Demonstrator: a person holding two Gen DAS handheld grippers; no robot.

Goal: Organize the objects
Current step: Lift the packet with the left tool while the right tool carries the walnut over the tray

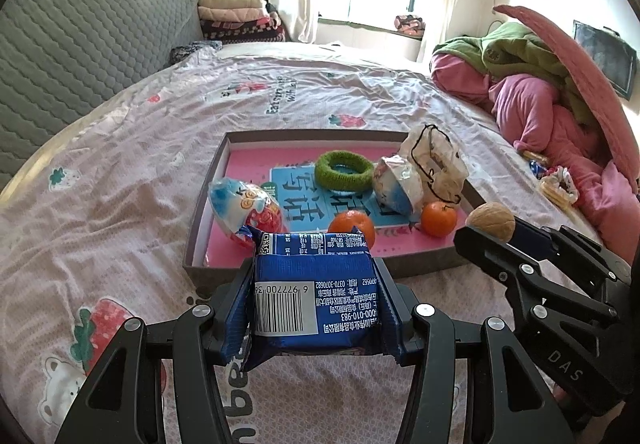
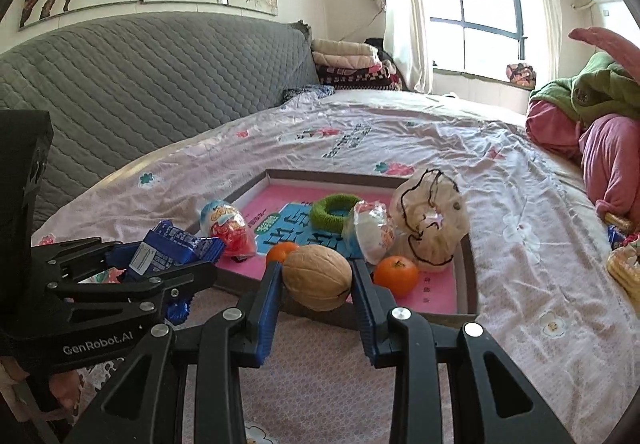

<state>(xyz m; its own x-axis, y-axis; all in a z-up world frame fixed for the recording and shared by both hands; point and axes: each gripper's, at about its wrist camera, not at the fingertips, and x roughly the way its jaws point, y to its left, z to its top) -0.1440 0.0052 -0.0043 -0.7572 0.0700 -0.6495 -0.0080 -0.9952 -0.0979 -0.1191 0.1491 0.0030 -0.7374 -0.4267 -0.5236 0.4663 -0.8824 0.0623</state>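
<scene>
My left gripper is shut on a blue snack packet, held just before the near rim of a shallow grey tray with a pink floor. My right gripper is shut on a walnut, also at the tray's near edge. The walnut shows in the left wrist view, the packet in the right wrist view. In the tray lie two oranges, two toy eggs, a green ring and a clear scrunchie.
The tray sits on a bed with a pink printed sheet. A grey quilted headboard is at the left. Piled pink and green bedding and small snacks lie at the right. Folded blankets are at the far end.
</scene>
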